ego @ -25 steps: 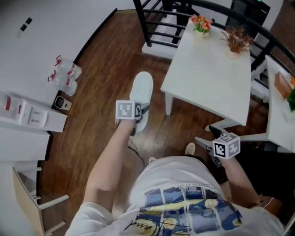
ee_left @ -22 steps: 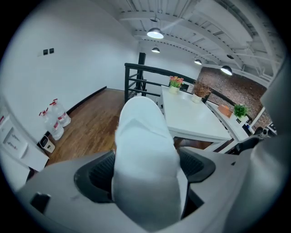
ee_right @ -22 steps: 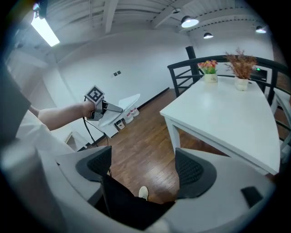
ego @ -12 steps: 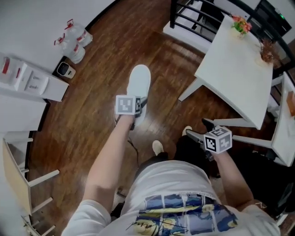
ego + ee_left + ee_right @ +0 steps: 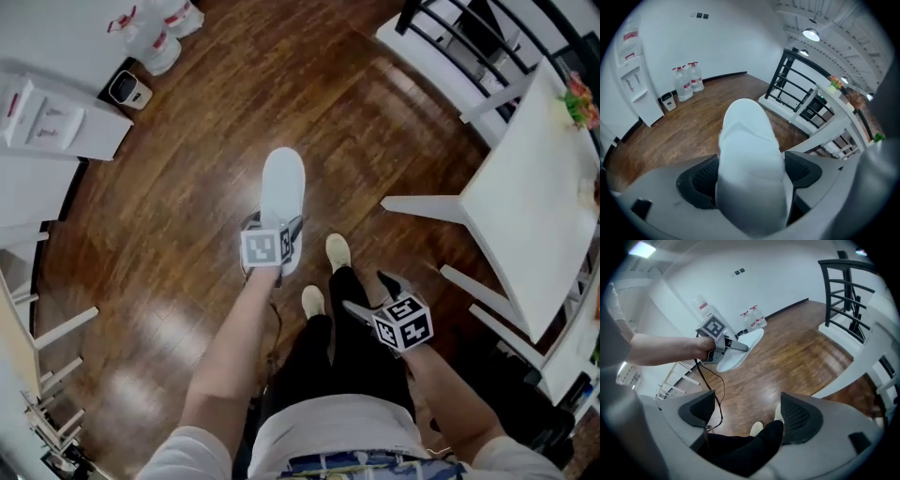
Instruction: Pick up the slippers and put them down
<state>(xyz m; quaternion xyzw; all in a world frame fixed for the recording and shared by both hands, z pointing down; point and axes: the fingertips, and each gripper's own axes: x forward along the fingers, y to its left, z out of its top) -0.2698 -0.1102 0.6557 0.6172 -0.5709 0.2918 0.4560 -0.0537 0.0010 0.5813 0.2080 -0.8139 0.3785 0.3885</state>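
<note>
Head view: left gripper [image 5: 274,225] clamps the white slipper [image 5: 282,183] by one end, level above the wooden floor [image 5: 169,206], likely for setting down; right gripper [image 5: 368,292] gapes empty.

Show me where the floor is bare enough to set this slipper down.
Bare wood floor lies between the white cabinet and the slipper in the left gripper, and ahead toward the water bottles. It is crowded by the person's feet and the table legs.
</note>
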